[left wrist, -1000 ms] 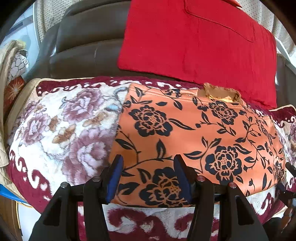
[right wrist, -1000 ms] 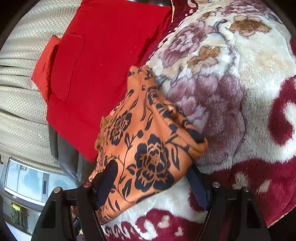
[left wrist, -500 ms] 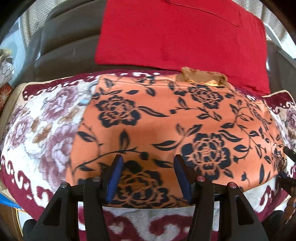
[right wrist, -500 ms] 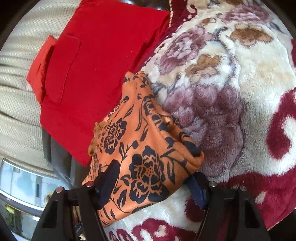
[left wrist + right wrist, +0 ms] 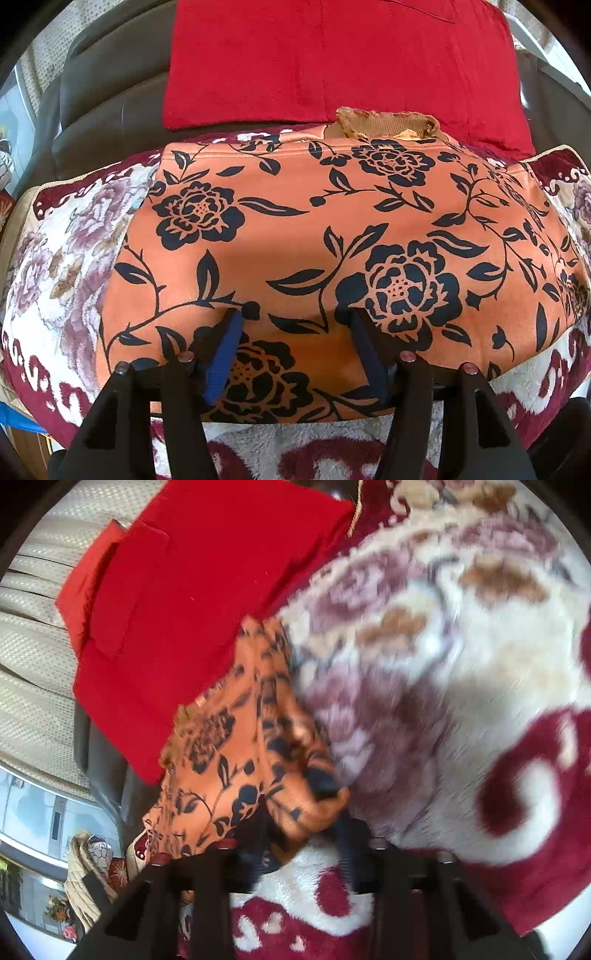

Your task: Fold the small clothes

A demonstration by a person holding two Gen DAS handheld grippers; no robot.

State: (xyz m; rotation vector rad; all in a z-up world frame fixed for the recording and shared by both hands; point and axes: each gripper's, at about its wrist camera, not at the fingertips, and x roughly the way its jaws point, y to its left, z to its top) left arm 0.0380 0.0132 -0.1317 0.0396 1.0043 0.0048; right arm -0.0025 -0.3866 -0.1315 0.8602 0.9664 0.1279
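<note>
My left claw (image 5: 295, 325) pointed steeply down at the orange garment with the black flower print (image 5: 332, 229). The garment lay spread flat on a plush floral blanket (image 5: 62, 258) in cream, mauve and dark red, directly ahead of the claw and reaching well past it on both sides. The two blue-padded fingers (image 5: 225, 350) stood apart above the garment's near hem, with printed cloth showing between them. The jaws were opening, and the pads did not press on the cloth. Beyond the claw, at the garment's far edge, a tan ribbed neckband (image 5: 384, 123) stood up. Behind that lay a red cushion (image 5: 332, 55) against the dark leather backrest of a sofa (image 5: 110, 103).

My right claw (image 5: 299, 830) pointed down at the same garment (image 5: 236, 760) from its end. This view was blurred by motion. A bunched corner of the orange cloth sat between the two fingers, just ahead of their tips. The jaws were closing on it. Whether the pads already pressed on the cloth, I could not tell from the blur. To the right of this claw the floral blanket (image 5: 461, 646) filled the view. Ahead and to its left lay the red cushion (image 5: 192, 590), with a cream dotted fabric (image 5: 33, 657) further left.
</note>
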